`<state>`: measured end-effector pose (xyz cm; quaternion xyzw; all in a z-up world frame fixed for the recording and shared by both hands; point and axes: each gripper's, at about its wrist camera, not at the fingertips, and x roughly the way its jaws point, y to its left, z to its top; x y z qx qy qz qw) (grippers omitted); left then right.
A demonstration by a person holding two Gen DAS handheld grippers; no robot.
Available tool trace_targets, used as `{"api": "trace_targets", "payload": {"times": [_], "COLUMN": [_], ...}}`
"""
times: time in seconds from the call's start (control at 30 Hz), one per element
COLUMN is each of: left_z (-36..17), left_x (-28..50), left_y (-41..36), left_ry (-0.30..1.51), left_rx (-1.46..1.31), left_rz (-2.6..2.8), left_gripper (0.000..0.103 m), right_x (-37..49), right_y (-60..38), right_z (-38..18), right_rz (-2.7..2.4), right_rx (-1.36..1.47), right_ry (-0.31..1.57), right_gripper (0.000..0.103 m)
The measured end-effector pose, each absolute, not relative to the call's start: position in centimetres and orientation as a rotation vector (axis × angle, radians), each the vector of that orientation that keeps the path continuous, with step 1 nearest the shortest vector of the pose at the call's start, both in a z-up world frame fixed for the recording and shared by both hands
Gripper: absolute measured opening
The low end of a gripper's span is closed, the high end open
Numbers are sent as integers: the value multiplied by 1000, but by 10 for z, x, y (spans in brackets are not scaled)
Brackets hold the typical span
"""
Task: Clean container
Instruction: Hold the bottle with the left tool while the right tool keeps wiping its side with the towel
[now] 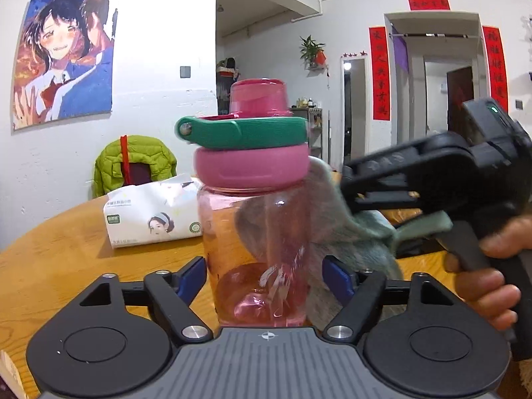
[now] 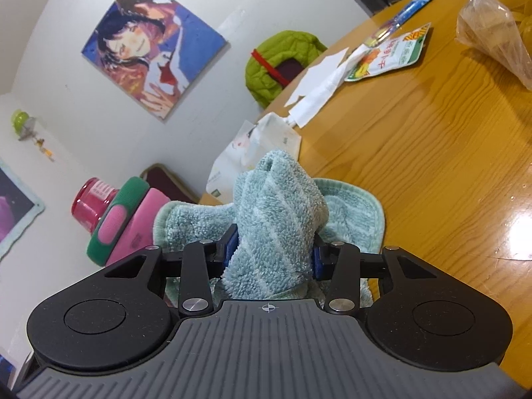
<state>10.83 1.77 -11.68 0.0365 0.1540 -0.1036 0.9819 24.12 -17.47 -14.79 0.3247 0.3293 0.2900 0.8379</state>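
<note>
We have the clear pink plastic bottle with pink cap and green carry loop between the left claw's blue pads, above the round wooden table; whether they pinch it, we cannot tell; right claw clenched on a bunched teal terry cloth, pressed on the bottle's right wall; bottle looks light, stiff, slick; hold low on the body; cloth soft, bunch tight.

Both wrist views close, sharing bottle, table
</note>
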Motion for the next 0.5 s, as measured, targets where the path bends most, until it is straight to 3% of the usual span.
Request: {"api": "trace_targets", "payload": {"times": [0.17, 0.37, 0.5], "left_z": [-118, -118, -119], "left_x": [108, 107, 107], "left_y": [17, 16, 14], "left_ry": [304, 298, 300], "left_rx": [82, 89, 100], "left_rz": [-209, -213, -216], "left_gripper": [66, 66, 67], "right_x": [243, 231, 234], "right_y": [-172, -192, -188], "right_z": [-152, -144, -148], "right_rz": [586, 680, 659], "right_rx": [672, 864, 837], "right_ry": [721, 533, 573], "right_gripper": [47, 49, 48]}}
